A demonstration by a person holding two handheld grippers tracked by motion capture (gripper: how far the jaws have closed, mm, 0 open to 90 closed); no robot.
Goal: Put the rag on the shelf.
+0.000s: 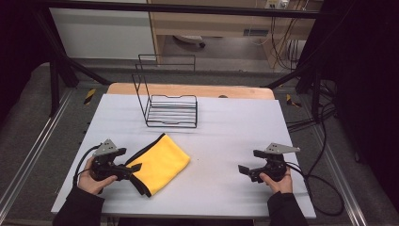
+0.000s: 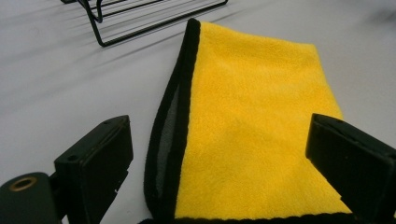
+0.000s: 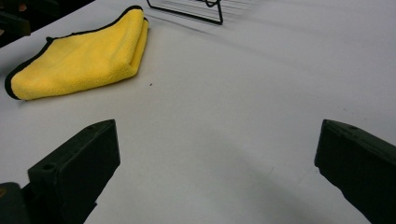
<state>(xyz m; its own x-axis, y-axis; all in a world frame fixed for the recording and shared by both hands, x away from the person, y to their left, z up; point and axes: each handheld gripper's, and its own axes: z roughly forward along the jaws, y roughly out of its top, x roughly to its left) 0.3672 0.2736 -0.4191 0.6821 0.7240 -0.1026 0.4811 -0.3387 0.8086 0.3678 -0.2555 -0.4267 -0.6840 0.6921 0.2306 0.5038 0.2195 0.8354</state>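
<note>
A folded yellow cloth [image 1: 161,164] with black trim lies flat on the white table [image 1: 226,127], left of centre. My left gripper [image 1: 130,162] stands open right at the cloth's near left end; in the left gripper view the cloth [image 2: 252,135] stretches away between the wide-spread jaws, and no pad presses on it. My right gripper [image 1: 249,162] is open over bare table at the right, pointing left toward the cloth [image 3: 79,60], well apart from it. A black wire rack [image 1: 170,109] stands behind the cloth at mid-table.
The wire rack's corner [image 2: 140,23] lies just beyond the cloth's far end. Cables [image 1: 324,188] trail off the table's right edge. Black frame posts [image 1: 56,80] flank the table's far corners.
</note>
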